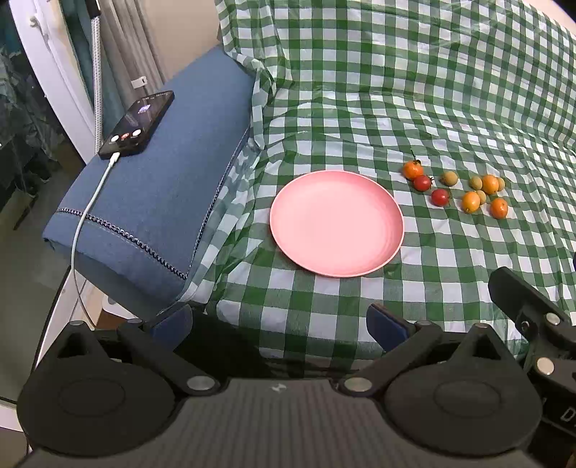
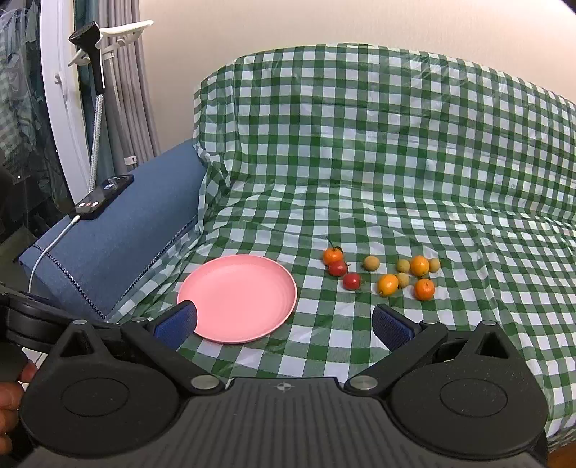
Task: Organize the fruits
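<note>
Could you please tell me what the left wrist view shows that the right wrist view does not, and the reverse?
Only the left wrist view shows the open left tongs and part of the other black tool at its right edge.

Only the right wrist view shows the open right tongs, the wall above the sofa back, the black lamp head and a bit of hand.

Both show the empty pink plate, the fruits beside it on the checked cloth, and the phone on the blue armrest.

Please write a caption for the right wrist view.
Open right gripper faces an empty pink plate beside scattered small fruits.
</note>
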